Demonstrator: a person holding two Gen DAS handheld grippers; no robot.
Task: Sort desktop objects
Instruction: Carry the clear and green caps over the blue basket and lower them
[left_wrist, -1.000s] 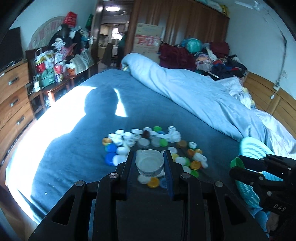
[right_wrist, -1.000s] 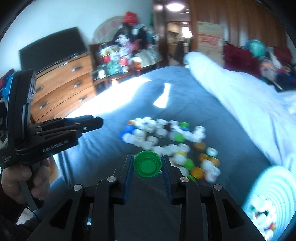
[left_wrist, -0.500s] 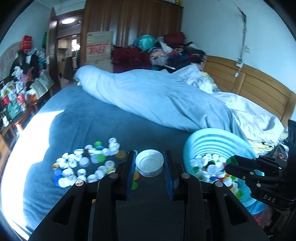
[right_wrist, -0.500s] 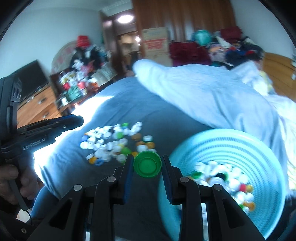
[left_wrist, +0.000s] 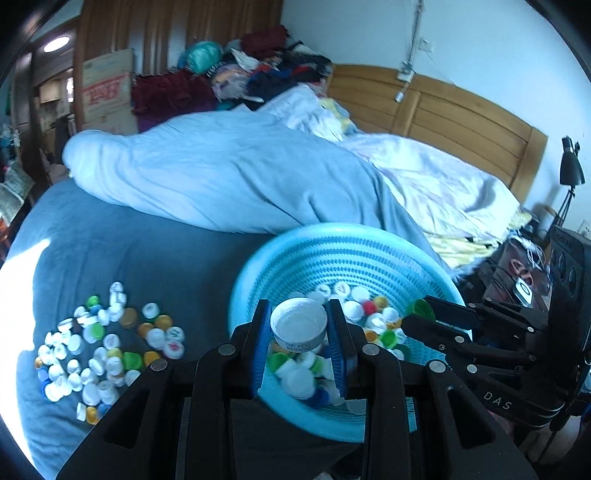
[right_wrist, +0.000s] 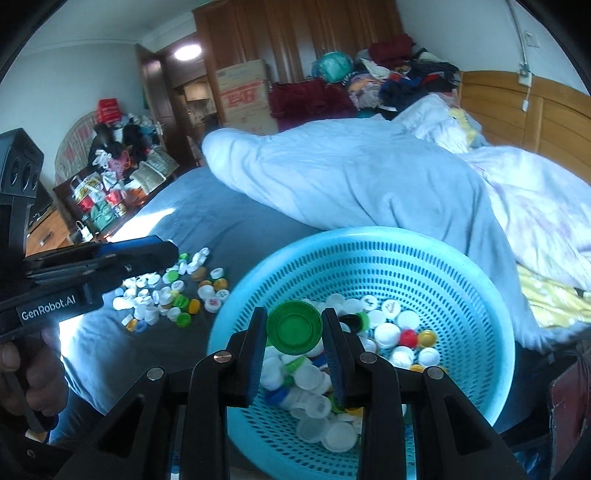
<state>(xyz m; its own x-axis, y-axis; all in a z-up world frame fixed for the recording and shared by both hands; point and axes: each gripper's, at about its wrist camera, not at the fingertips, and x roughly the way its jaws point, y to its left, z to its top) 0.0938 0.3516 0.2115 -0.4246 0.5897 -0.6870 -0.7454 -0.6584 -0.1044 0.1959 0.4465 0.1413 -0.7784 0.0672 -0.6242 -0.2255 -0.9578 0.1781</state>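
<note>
My left gripper (left_wrist: 299, 323) is shut on a white bottle cap (left_wrist: 298, 328), held over the light blue slotted basket (left_wrist: 280, 254). My right gripper (right_wrist: 294, 326) is shut on a green bottle cap (right_wrist: 294, 328), also above the basket (right_wrist: 480, 295). Several caps in white, green, yellow and red lie in the basket's bottom. A loose pile of mixed caps (left_wrist: 103, 350) rests on the dark blue bedsheet to the left of the basket, seen too in the right wrist view as the caps pile (right_wrist: 173, 291). The right gripper (left_wrist: 417, 314) shows at the right of the left wrist view with its green cap.
A rolled pale blue duvet (left_wrist: 221, 177) lies across the bed behind the basket. A wooden headboard (left_wrist: 443, 114) stands at the right, and a cluttered dresser (right_wrist: 110, 192) at the left. A hand (right_wrist: 33, 373) holds the left gripper's handle.
Both grippers swung from over the caps pile on the sheet to above the basket, each keeping its cap. The basket now fills the middle of both views.
</note>
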